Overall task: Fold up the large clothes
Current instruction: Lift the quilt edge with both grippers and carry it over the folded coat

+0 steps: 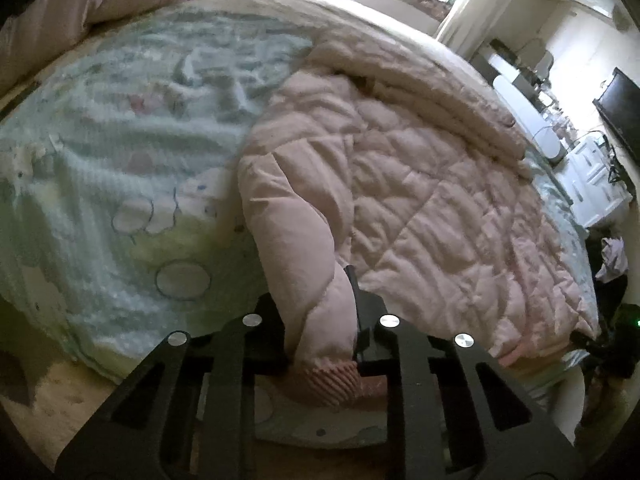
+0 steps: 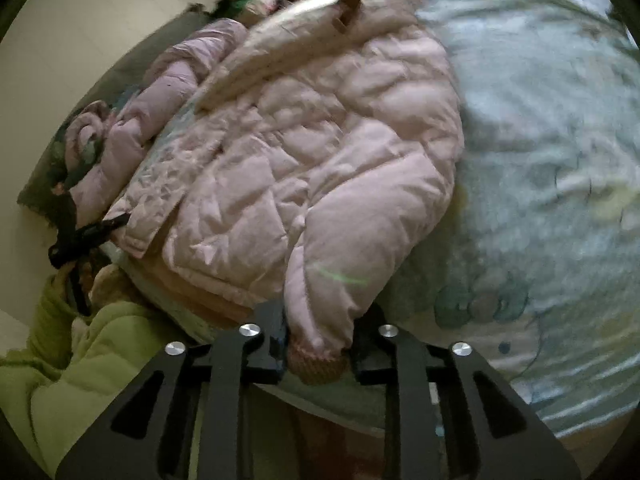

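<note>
Left gripper [image 1: 320,320] clamped on one sleeve cuff [image 1: 334,380] of the pink puffer jacket [image 1: 420,184]. Right gripper [image 2: 318,344] clamped on the other cuff [image 2: 316,364]. Could slip free under the jacket's drag across the bed [image 1: 100,184], given slick, puffy fabric.

Patterned blanket [image 1: 120,160], green garment [image 2: 80,360], dark monitor [image 1: 620,108].

Left gripper [image 1: 320,320] and right gripper [image 2: 318,344], fingers clamped (each on a sleeve cuff).
</note>
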A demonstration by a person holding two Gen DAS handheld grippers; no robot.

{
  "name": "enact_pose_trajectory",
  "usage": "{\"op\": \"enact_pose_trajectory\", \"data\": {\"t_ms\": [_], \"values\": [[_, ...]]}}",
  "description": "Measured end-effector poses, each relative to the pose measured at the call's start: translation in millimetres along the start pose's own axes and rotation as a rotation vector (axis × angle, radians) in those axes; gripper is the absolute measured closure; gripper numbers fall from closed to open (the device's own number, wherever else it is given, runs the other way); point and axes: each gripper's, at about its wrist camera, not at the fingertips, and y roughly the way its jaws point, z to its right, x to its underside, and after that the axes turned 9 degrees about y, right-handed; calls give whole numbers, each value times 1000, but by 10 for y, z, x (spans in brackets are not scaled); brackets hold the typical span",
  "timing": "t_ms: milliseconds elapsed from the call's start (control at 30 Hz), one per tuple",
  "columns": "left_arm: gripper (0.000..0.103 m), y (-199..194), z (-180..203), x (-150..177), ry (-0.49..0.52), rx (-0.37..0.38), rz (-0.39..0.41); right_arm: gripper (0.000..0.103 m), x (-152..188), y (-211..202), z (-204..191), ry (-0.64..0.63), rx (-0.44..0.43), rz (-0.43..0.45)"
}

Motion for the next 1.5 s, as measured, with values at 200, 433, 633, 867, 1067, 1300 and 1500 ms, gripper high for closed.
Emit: {"op": "enact_pose_trajectory", "data": {"t_ms": [200,433,633,867,1067,1300,1500], "values": [[90,-256,132,-286,38,1,97,89,-314,-263,-207,-84,-65,140],[90,-399,308,-616,81,-31,160,89,-777,-432,-390,-131,-103,291],[90,-420,389,-833,92,-57,179,90,-1038,-431,-359,-137,-95,352],[90,-438,487,-1025,113,-86,201,90,-1306,-423,-281,-107,-93,404],[90,-423,513,-1211,121,-100,216,90,-1528,-412,-246,-87,-101,446],[90,-378,551,-1447,151,-146,244,90,-1740,-405,-258,-75,-99,506],[90,-352,594,-1674,183,-174,263,91,-1919,-451,-269,-61,-95,560]]}}
